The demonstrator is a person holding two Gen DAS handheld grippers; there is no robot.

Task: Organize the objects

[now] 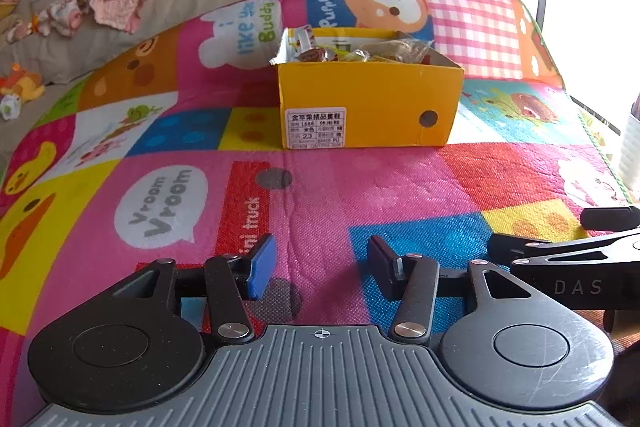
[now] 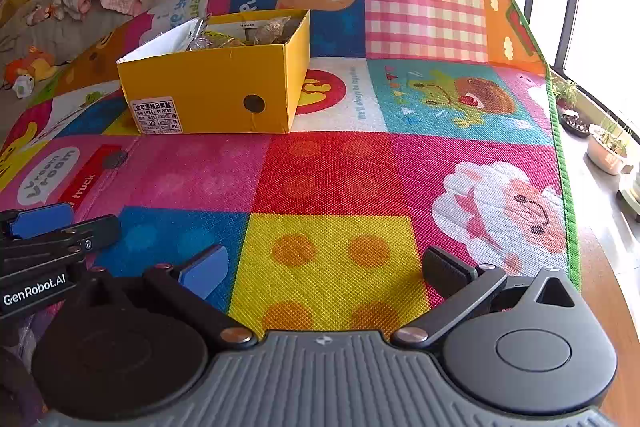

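Note:
A yellow cardboard shoe box point(image 1: 368, 103) stands on a colourful play mat point(image 1: 340, 187), filled with several wrapped snacks and packets point(image 1: 352, 53). It also shows in the right wrist view point(image 2: 212, 91), up left. My left gripper point(image 1: 322, 267) is open and empty, low over the mat well short of the box. My right gripper point(image 2: 326, 267) is open wide and empty, over the yellow square of the mat point(image 2: 328, 267). Each gripper shows at the edge of the other's view.
A grey sofa or bed with crumpled clothes point(image 1: 112, 3) and a small plush toy point(image 1: 20, 87) lies at the left. Potted plants point(image 2: 606, 143) stand on the floor by the window, right of the mat's green edge. A white ribbed container point(image 1: 631, 147) stands at right.

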